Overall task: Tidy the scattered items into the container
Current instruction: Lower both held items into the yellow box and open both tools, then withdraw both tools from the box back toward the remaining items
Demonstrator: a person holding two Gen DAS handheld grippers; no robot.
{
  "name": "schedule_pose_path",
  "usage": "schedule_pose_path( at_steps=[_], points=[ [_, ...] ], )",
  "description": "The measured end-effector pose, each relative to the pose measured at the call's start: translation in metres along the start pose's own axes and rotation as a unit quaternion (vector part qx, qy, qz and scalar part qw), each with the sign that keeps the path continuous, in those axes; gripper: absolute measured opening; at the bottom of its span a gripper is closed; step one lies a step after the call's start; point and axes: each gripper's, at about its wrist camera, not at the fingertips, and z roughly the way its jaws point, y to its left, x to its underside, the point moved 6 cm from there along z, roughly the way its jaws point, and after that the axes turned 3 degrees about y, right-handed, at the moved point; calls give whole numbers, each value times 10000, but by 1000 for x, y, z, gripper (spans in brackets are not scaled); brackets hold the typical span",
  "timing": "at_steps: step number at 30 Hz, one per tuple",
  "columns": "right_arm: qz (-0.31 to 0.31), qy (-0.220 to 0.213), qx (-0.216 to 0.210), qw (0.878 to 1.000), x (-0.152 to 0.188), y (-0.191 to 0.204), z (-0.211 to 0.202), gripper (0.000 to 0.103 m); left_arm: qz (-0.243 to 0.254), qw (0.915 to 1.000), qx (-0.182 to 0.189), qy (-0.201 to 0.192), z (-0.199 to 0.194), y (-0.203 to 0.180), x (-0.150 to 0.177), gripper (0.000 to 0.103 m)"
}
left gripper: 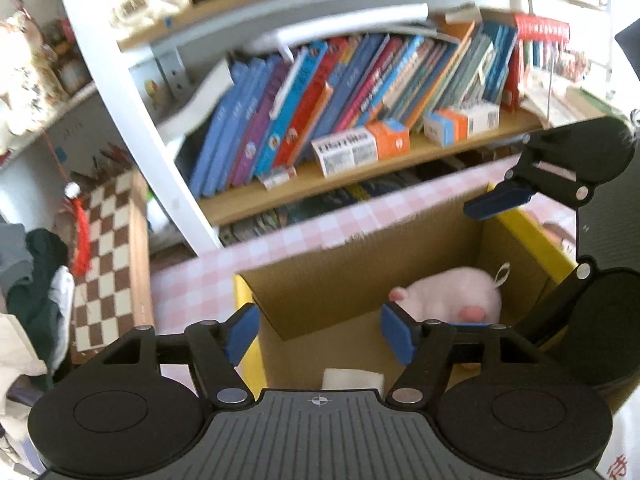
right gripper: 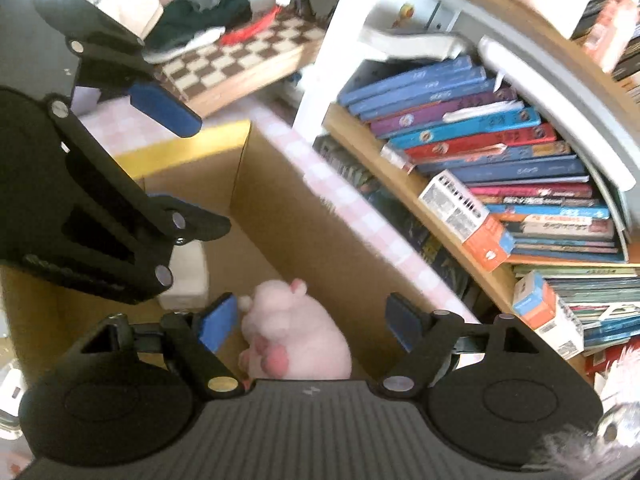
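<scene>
One pink plush toy (left gripper: 456, 296) lies on the floor of the cardboard box (left gripper: 320, 292), toward its right-hand side in the left wrist view, with a small white loop at its back end and pink feet showing. Beside it in the box sits a white block-shaped item (right gripper: 186, 276), partly hidden behind the left gripper in the right wrist view; what it is cannot be told. The box has brown inner walls and a yellow outer face, and it stands on a pink-and-white checked cloth (left gripper: 280, 248).

Both grippers hang over the open box with nothing between their blue pads. The left gripper (left gripper: 316, 332) has its jaws spread wide, one finger outside the left wall of the box. The right gripper (right gripper: 308, 320) is likewise spread wide, directly above the plush toy and not touching it.

Behind the box stands a bookshelf (left gripper: 360, 160) packed with leaning books (left gripper: 304, 108), with small orange-and-white cartons (left gripper: 388, 140) in front of them. To the left a chessboard (left gripper: 104, 256) stands propped up, with a red tassel (left gripper: 80, 236) hanging before it and dark clothing (left gripper: 36, 276) piled near
</scene>
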Motion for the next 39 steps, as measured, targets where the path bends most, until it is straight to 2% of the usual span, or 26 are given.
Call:
schedule_pose_path(
  at_steps=[10, 19, 22, 29, 33, 37, 39],
  points=[
    [205, -640, 142, 9976, -10, 14, -67, 83, 125, 9962, -110, -852, -79, -5, 2, 81],
    [639, -1132, 459, 9905, -4, 45, -141, 84, -70, 9888, 47, -1490, -147, 3, 29, 85],
    [795, -1316, 645, 9860, 3, 56, -164, 84, -101, 9866, 28, -1630, -166, 5, 43, 91],
    [1023, -1958, 1406, 9651, 33, 79, -209, 84, -221, 9827, -143, -1831, -201, 10, 79, 98],
    [1376, -1880, 1639, 9586, 53, 91, -218, 85, -497, 9802, -237, -1902, -210, 15, 103, 99],
    [1825, -1765, 1761, 9511, 74, 106, -222, 86, -967, 9805, -193, -1699, -207, 20, 132, 99],
    [2023, -1658, 1802, 9482, 85, 117, -221, 91, -1120, 9806, -197, -1594, -205, 21, 146, 99]
  ],
)
